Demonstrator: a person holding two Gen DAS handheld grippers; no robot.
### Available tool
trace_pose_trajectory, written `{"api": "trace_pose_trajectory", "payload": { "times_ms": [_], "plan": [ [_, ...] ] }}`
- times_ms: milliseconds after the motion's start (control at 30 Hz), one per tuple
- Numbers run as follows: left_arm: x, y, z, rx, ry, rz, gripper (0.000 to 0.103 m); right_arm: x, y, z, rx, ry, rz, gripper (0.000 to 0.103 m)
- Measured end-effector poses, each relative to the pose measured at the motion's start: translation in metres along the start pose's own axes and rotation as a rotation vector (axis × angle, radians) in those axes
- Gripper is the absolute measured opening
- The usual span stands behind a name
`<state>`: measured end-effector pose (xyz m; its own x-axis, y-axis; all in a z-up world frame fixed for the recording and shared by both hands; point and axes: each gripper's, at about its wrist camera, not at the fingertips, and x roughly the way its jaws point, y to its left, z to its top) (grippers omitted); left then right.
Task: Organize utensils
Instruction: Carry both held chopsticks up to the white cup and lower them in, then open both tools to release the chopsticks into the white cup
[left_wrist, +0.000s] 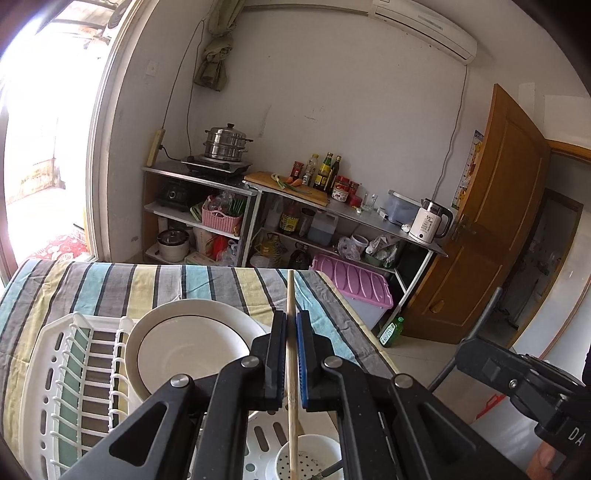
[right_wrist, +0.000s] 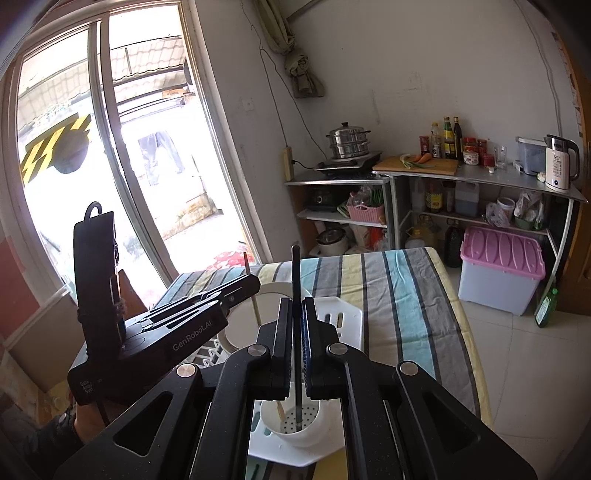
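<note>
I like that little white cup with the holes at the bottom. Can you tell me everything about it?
The white cup is a small round utensil holder that looks like plastic, with a floor dotted with drain holes. It stands upright at the corner of the white dish rack. The lower ends of a wooden chopstick and a dark chopstick reach down into it.

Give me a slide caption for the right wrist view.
Right gripper lowers a dark utensil into the white cup; left gripper brings a wooden chopstick.
</note>
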<state>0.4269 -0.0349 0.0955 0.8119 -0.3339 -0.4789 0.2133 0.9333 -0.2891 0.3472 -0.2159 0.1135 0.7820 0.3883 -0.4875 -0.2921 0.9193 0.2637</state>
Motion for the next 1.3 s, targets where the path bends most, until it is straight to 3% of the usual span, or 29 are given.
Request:
{"api": "trace_pose_trajectory", "payload": {
  "times_ms": [300, 700, 900, 1067, 1300],
  "plan": [
    [0.009, 0.012, -0.022, -0.016, 0.068, 0.028, 0.006, 0.007, -0.020, -0.007, 0.042, 0.021, -0.034, 0.005],
    [-0.010, 0.010, -0.036, 0.025, 0.072, 0.066, 0.007, 0.003, -0.043, -0.014, 0.089, 0.070, -0.067, 0.009],
    [-0.019, 0.008, -0.042, 0.043, 0.089, 0.077, 0.019, -0.005, -0.041, -0.021, 0.076, 0.076, -0.066, 0.017],
    [-0.045, 0.007, -0.054, 0.059, 0.078, 0.081, 0.020, -0.024, -0.031, -0.033, 0.045, 0.059, -0.064, 0.017],
    [-0.116, -0.001, -0.086, 0.113, 0.025, 0.094, 0.020, -0.065, -0.003, -0.066, -0.017, 0.022, -0.064, 0.018]
  ]
}}
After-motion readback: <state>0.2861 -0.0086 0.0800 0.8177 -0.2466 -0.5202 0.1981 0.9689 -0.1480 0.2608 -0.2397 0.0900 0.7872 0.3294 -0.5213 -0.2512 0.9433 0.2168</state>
